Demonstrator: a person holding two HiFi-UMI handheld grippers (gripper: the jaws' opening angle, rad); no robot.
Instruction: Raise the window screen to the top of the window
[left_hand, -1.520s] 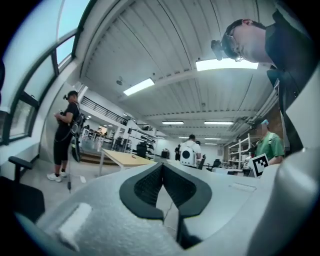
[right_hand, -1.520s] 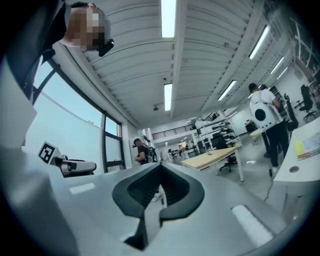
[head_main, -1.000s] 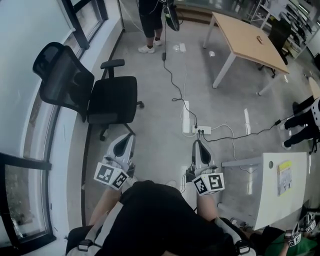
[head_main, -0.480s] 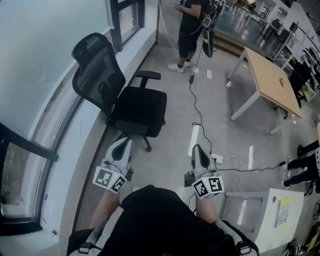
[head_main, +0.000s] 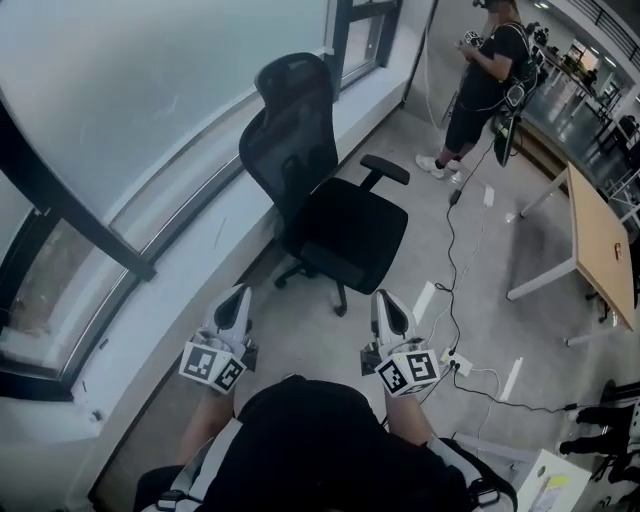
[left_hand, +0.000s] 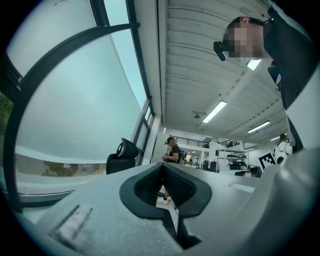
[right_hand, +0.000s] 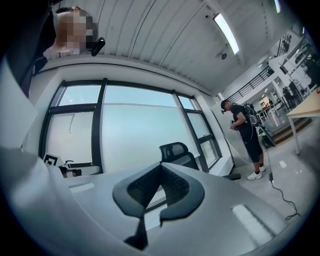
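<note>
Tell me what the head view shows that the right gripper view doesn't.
Only the head view shows the power strip on the floor and the wheeled base of the office chair. Only the right gripper view shows the ceiling light and looks along the right gripper, its jaws shut on nothing. Both show the office chair's backrest, the window screen and a standing person.

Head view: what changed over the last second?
The camera wearer turned toward the window screen: the office chair slid from the left to mid-picture, the wooden table to the right edge. Nothing was grabbed or released. Left gripper and right gripper stayed shut, empty, side by side.
</note>
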